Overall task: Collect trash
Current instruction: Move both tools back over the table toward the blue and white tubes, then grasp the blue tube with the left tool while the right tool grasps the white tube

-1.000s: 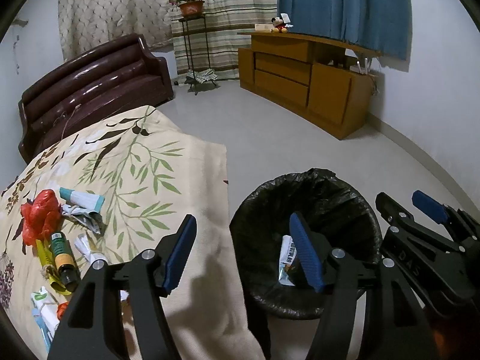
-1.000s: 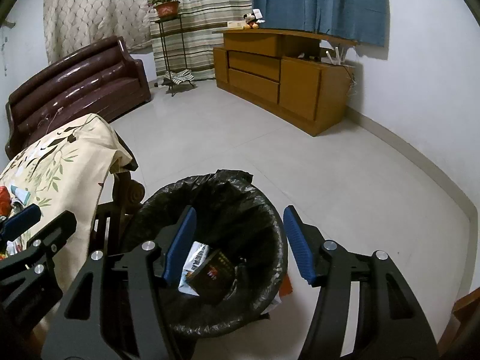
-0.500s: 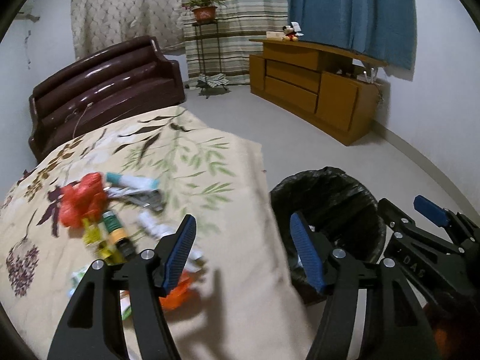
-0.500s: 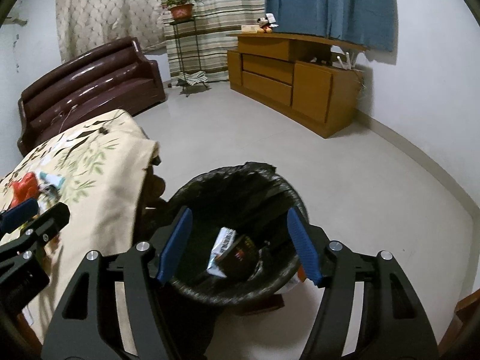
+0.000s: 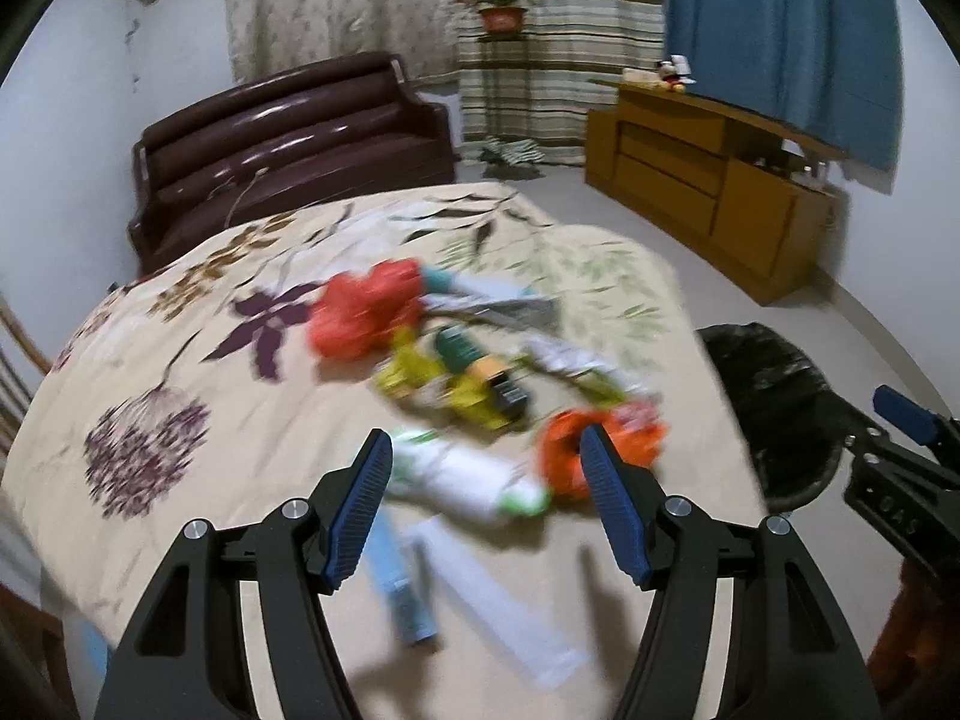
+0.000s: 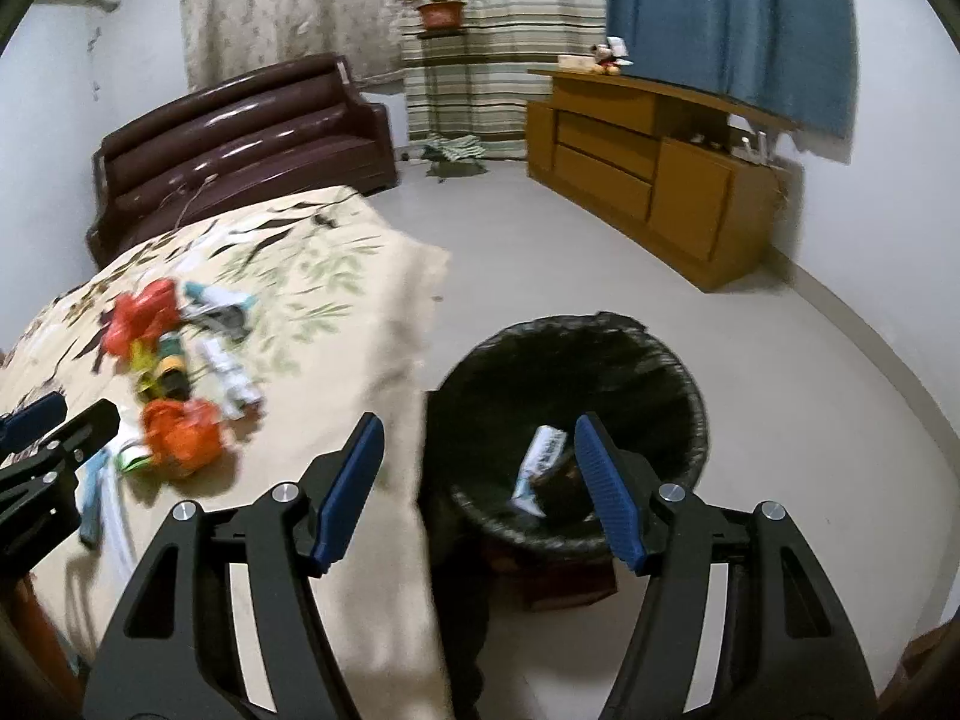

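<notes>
Clearly both the left gripper (image 5: 483, 501) and right gripper (image 6: 477, 483) gape empty; clustered trash (image 5: 474, 384) (blurred) risks snagging neighbours off the cloth (image 5: 180, 372).

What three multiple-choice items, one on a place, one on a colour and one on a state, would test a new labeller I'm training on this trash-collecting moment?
1. Where does the trash bin stand?
A. On the floor beside the cloth-covered table
B. On the sofa
C. On the wooden cabinet

2. What colour is the liner of the trash bin?
A. White
B. Black
C. Blue

3. How is the left tool?
A. Shut on a bottle
B. Shut with nothing held
C. Open with nothing held

Answers: 1 A, the right wrist view shows the bin on the floor at the cloth's edge; 2 B, the liner is black; 3 C, its blue fingers stand apart above the litter.
</notes>
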### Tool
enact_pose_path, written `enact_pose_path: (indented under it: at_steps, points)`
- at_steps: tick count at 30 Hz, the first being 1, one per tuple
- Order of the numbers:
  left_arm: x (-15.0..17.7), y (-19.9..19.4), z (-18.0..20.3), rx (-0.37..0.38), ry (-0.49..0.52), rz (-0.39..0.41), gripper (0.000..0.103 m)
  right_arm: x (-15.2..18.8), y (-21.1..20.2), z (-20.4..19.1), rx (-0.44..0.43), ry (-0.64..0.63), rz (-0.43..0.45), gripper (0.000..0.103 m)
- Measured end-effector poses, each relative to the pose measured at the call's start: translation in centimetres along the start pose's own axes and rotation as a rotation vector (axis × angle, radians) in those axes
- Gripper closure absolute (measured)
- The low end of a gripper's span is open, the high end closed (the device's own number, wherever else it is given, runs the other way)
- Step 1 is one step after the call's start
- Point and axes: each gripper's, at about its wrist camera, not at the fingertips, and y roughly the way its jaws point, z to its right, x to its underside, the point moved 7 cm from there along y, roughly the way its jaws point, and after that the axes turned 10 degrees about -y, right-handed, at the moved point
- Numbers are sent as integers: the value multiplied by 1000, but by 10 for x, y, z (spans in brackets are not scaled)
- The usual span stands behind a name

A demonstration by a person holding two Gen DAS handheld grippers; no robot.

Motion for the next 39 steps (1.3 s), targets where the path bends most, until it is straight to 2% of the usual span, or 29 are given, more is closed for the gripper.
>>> enact_pose_path:
  at_steps: [7,12,19,28,37,39]
  points:
    - [18,-4,-46,-52,-51,-21,39,6,-9,-42,-43,-50,-10,38]
    - [31,1,-64,-59,-75,-48,39,11,-15,-63,-57,-86,-12,38]
    - [41,10,-66,-59,-67,-75,37,18,-20,-76,-69,-105,-20,38]
    - [51,11,-91,-73,-107,-113,37,20,-21,-84,-83,-110,-22,38]
    - [43,18,-85,-52,-104,-93,37,22,-22,-93,-99,-119,-26,38]
    - [42,16,-84,-62,-88,-81,42,22,-22,-96,-106,-121,-25,38]
